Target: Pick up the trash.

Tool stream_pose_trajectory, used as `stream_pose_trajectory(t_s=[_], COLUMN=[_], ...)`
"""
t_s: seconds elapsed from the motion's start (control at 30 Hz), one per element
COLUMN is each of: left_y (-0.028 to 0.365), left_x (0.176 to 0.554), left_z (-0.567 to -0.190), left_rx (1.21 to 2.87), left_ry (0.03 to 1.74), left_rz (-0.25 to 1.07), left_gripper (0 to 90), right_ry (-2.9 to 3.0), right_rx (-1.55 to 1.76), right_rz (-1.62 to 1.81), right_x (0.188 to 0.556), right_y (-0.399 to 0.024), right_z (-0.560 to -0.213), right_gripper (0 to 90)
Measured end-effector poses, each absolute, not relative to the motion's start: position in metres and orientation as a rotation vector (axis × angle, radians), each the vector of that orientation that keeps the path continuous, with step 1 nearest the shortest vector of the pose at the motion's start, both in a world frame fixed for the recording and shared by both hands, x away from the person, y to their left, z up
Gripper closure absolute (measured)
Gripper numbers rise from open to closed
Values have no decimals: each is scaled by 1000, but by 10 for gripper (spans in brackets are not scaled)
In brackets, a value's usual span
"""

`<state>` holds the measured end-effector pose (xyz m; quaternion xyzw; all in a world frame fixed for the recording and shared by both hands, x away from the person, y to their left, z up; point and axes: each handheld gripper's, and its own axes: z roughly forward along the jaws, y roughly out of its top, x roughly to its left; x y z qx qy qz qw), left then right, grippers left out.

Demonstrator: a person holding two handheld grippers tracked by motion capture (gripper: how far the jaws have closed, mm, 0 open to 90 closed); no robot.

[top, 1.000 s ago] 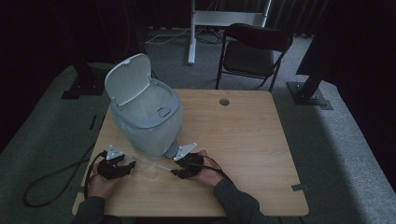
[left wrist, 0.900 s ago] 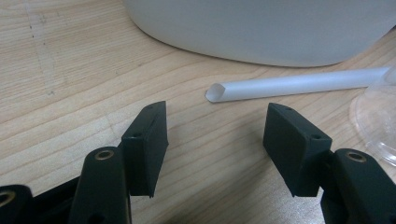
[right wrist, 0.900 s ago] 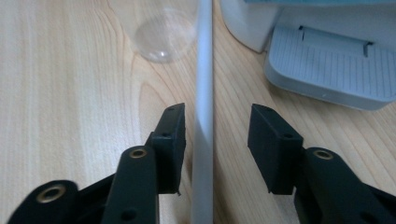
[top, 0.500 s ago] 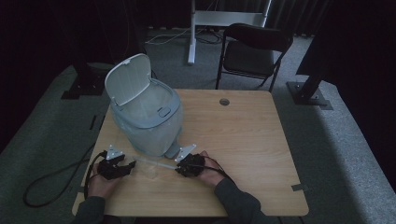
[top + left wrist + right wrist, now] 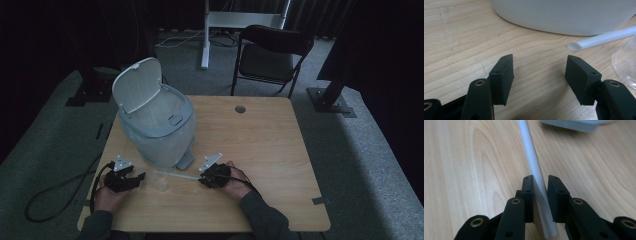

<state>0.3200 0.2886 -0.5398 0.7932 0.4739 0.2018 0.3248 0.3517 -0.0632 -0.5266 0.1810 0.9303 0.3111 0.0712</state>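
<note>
A white straw [image 5: 176, 175] lies on the wooden table [image 5: 260, 150] in front of a pale blue-grey bin [image 5: 159, 129] whose lid stands open. My right gripper [image 5: 203, 179] is shut on the straw's [image 5: 534, 167] near end. Its jaws [image 5: 540, 187] have just closed in on it and then eased slightly, with the pads still against the straw's sides. My left gripper [image 5: 138, 178] rests on the table to the left, open [image 5: 539, 72], with bare wood between its pads. The straw's open far end [image 5: 599, 39] lies just beyond them.
The rim of a clear plastic cup or lid [image 5: 625, 65] sits right of my left gripper's jaws. The bin's foot pedal [image 5: 186, 161] juts toward the straw. A folding chair [image 5: 272, 55] stands behind the table. A cable [image 5: 55, 200] trails off the left edge.
My right gripper has closed on the straw and shifted a little to the right with it. The left gripper has stayed where it was.
</note>
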Motion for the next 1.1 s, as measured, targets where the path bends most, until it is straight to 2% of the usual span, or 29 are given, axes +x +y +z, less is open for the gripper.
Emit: stream_pose_trajectory(t_s=[0.6,0.7,1.1], left_y=[289,289,288], left_x=[320,320,320], left_z=[-540,-540,-540], left_rx=[2079,2079,2079], left_ry=[1244,1244,1245], left_rz=[530,530,531], left_gripper=[403,403,402], right_ry=[2742,2721,2627], right_rx=[716,748,960], right_rz=[910,889,840], right_x=[361,364,374], right_y=[-139,-150,-185], right_z=[-525,-524,-525], right_gripper=[725,756,783])
